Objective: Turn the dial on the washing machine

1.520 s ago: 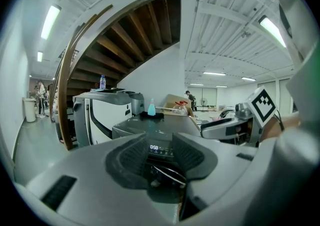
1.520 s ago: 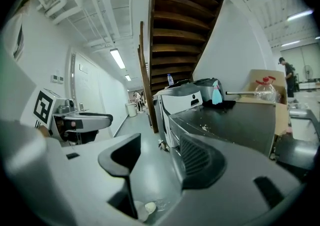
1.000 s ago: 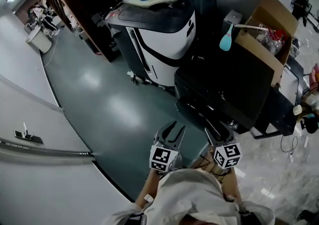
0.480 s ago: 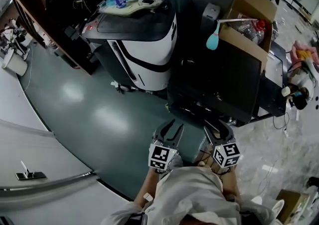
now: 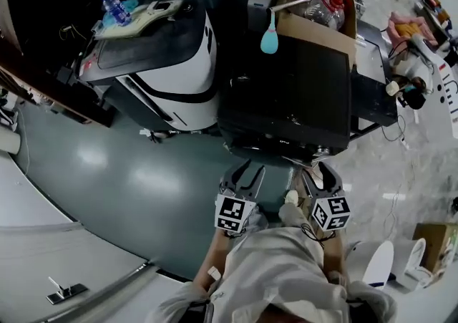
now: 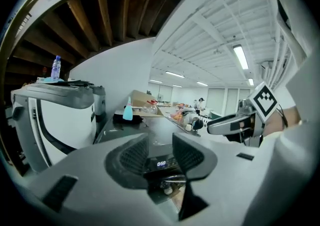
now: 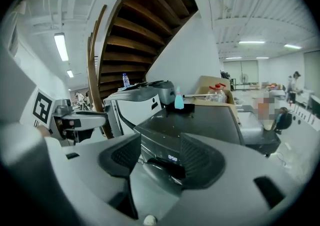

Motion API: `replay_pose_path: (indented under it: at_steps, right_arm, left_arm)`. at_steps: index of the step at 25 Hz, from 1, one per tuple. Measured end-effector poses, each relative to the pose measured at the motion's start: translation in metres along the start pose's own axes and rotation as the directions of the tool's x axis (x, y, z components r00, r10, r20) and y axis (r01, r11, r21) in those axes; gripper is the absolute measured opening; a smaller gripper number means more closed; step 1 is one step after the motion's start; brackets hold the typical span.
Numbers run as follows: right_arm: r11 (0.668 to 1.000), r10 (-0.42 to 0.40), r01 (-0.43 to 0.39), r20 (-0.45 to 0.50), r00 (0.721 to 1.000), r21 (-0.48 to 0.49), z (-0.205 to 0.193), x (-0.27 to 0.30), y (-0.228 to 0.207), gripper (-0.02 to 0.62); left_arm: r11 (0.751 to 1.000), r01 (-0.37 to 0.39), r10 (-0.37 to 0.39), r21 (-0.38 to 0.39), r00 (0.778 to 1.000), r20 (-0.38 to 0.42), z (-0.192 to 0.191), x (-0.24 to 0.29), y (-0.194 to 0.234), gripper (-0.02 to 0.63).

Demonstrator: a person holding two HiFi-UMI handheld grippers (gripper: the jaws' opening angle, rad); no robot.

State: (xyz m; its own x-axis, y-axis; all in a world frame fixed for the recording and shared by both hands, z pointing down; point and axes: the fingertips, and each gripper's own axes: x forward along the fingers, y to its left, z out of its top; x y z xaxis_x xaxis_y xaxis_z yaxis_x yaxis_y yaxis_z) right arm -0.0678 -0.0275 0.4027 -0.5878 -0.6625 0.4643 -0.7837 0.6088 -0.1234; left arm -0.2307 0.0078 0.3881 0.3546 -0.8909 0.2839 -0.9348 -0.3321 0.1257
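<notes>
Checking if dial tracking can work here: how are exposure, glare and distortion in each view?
Head view: washing machine top nearly black, detail lost; soft glare patches on the floor; edges bowed. Left gripper view: fisheye, black corners, ceiling light blown out, near fingers soft. Right gripper view: same fisheye; lit display stands out.

Glossy teal floor [image 5: 129, 178] beside a wooden staircase [image 7: 145, 34].
</notes>
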Motion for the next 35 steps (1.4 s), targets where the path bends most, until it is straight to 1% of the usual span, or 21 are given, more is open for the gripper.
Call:
replay_pose_path:
  at_steps: [3, 9, 14, 21, 24, 28, 35]
  right_arm:
    - [0.999, -0.035, 0.035, 0.006, 0.999, 0.018, -0.004, -0.003, -0.012, 0.239]
    - [0.996, -0.07, 0.07, -0.001, 0.998, 0.047, -0.015, -0.003, -0.035, 0.239]
    - [0.992, -0.096, 0.098, -0.026, 0.995, 0.075, -0.028, 0.004, -0.061, 0.239]
    - [0.978, -0.152, 0.16, -0.068, 0.986, 0.132, -0.056, 0.011, -0.094, 0.239]
    - [0.973, -0.164, 0.176, -0.087, 0.983, 0.152, -0.068, 0.015, -0.106, 0.241]
    - [0.966, -0.173, 0.189, -0.104, 0.979, 0.176, -0.082, 0.023, -0.116, 0.241]
    - [0.959, -0.18, 0.204, -0.133, 0.975, 0.199, -0.102, 0.032, -0.127, 0.241]
  left_arm:
    - [1.0, 0.025, -0.025, 0.011, 1.0, -0.011, -0.002, 0.013, -0.004, 0.149]
    - [0.998, 0.054, -0.053, 0.017, 0.998, -0.035, -0.006, 0.037, -0.017, 0.149]
    - [0.997, 0.069, -0.068, 0.021, 0.996, -0.059, -0.01, 0.059, -0.029, 0.149]
    - [0.995, 0.103, -0.101, 0.013, 0.988, -0.117, -0.029, 0.086, -0.046, 0.149]
    - [0.993, 0.12, -0.12, -0.002, 0.983, -0.14, -0.04, 0.098, -0.053, 0.149]
    - [0.992, 0.127, -0.124, 0.01, 0.978, -0.166, -0.049, 0.109, -0.058, 0.149]
    - [0.99, 0.139, -0.134, 0.006, 0.967, -0.216, -0.07, 0.121, -0.066, 0.149]
